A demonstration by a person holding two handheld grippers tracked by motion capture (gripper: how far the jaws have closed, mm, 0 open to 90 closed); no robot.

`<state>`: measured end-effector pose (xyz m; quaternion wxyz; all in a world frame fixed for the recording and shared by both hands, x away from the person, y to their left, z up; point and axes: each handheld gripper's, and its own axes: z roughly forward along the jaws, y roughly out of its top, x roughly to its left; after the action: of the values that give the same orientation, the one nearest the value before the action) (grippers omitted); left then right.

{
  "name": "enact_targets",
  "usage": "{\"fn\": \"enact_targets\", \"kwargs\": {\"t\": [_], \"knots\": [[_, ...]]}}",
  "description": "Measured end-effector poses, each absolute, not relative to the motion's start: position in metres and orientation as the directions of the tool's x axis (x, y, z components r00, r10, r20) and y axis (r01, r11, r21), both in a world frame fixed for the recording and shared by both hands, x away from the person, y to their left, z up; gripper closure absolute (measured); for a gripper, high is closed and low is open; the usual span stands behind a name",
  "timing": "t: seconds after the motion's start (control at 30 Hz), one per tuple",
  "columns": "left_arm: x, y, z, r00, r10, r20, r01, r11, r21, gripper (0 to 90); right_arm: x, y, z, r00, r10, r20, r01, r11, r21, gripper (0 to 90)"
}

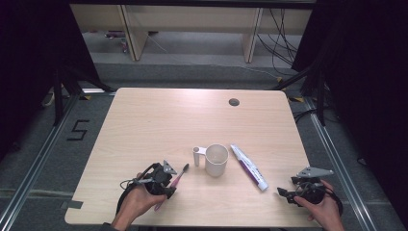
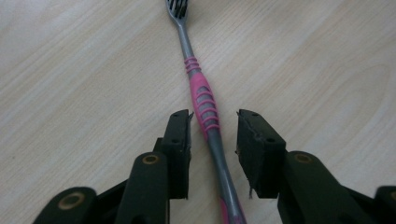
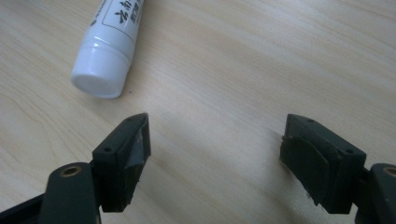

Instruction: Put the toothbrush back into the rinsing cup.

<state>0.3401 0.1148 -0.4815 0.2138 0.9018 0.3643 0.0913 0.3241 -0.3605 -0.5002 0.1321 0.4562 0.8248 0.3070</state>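
Note:
A pink and grey toothbrush [image 1: 178, 179] [image 2: 203, 100] lies flat on the wooden table [image 1: 168, 125], bristle end pointing away toward a white cup. My left gripper [image 1: 166, 186] [image 2: 214, 122] straddles its handle. A small gap shows on each side between the pads and the handle, so nothing is pressed. My right gripper [image 1: 285, 192] [image 3: 217, 135] rests low at the table's front right, jaws wide apart over bare wood. A white toothpaste tube [image 1: 248, 166] [image 3: 109, 51] lies just beyond it, cap end toward the gripper.
A white cup [image 1: 216, 160] with a side handle stands between the toothbrush and the tube. A round cable hole [image 1: 234, 102] sits near the table's far edge. Dark curtains and floor rails flank the table.

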Motion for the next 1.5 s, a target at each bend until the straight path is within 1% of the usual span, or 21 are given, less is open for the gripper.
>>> {"fn": "enact_targets", "kwargs": {"t": [0.07, 0.1, 0.17, 0.2, 0.23, 0.3, 0.4, 0.6, 0.83, 0.93, 1.0, 1.17, 1.3, 1.37, 1.5], "knots": [[0.343, 0.113, -0.483, 0.719, 0.695, 0.000, 0.621, -0.643, 0.449, 67.3, 0.324, -0.360, -0.501, -0.552, 0.832, 0.061, 0.668, 0.397, 0.630, 24.7], [0.346, 0.113, -0.482, 0.727, 0.687, 0.005, 0.617, -0.655, 0.437, 70.4, 0.324, -0.360, -0.500, -0.551, 0.833, 0.058, 0.668, 0.398, 0.630, 24.7], [0.348, 0.112, -0.481, 0.728, 0.686, 0.004, 0.618, -0.659, 0.428, 72.9, 0.324, -0.360, -0.501, -0.554, 0.831, 0.060, 0.666, 0.398, 0.632, 24.8], [0.348, 0.112, -0.481, 0.728, 0.686, 0.004, 0.618, -0.659, 0.428, 73.8, 0.324, -0.360, -0.501, -0.554, 0.831, 0.060, 0.666, 0.398, 0.632, 24.8], [0.350, 0.110, -0.480, 0.737, 0.676, 0.003, 0.619, -0.676, 0.400, 74.0, 0.323, -0.358, -0.500, -0.539, 0.838, 0.080, 0.681, 0.379, 0.626, 24.8], [0.351, 0.109, -0.480, 0.743, 0.669, 0.005, 0.616, -0.688, 0.383, 74.0, 0.323, -0.358, -0.500, -0.537, 0.840, 0.079, 0.682, 0.377, 0.626, 24.8], [0.353, 0.106, -0.482, 0.749, 0.663, -0.003, 0.622, -0.701, 0.349, 74.0, 0.324, -0.359, -0.500, -0.556, 0.827, 0.085, 0.679, 0.393, 0.620, 24.7], [0.355, 0.104, -0.483, 0.759, 0.652, -0.001, 0.616, -0.717, 0.325, 81.7, 0.324, -0.358, -0.502, -0.564, 0.823, 0.071, 0.663, 0.400, 0.632, 24.8], [0.354, 0.102, -0.481, 0.783, 0.622, 0.022, 0.594, -0.758, 0.269, 82.2, 0.324, -0.358, -0.501, -0.558, 0.828, 0.059, 0.662, 0.401, 0.633, 24.9], [0.356, 0.100, -0.481, 0.786, 0.618, 0.016, 0.595, -0.763, 0.251, 82.2, 0.323, -0.357, -0.500, -0.551, 0.831, 0.074, 0.677, 0.393, 0.623, 24.9], [0.358, 0.099, -0.481, 0.789, 0.614, 0.014, 0.595, -0.770, 0.232, 82.1, 0.324, -0.357, -0.501, -0.566, 0.822, 0.063, 0.664, 0.409, 0.626, 24.9], [0.361, 0.095, -0.480, 0.788, 0.615, 0.009, 0.603, -0.775, 0.188, 82.3, 0.324, -0.357, -0.501, -0.567, 0.822, 0.061, 0.662, 0.411, 0.627, 24.9], [0.362, 0.091, -0.479, 0.800, 0.600, 0.027, 0.588, -0.791, 0.166, 82.6, 0.324, -0.357, -0.501, -0.567, 0.821, 0.062, 0.663, 0.410, 0.626, 24.9], [0.362, 0.090, -0.479, 0.802, 0.597, 0.022, 0.587, -0.795, 0.154, 82.8, 0.324, -0.357, -0.501, -0.566, 0.822, 0.061, 0.663, 0.410, 0.626, 24.9], [0.361, 0.089, -0.479, 0.815, 0.578, 0.042, 0.567, -0.810, 0.151, 83.2, 0.323, -0.357, -0.500, -0.554, 0.829, 0.074, 0.673, 0.394, 0.625, 24.9]]}}
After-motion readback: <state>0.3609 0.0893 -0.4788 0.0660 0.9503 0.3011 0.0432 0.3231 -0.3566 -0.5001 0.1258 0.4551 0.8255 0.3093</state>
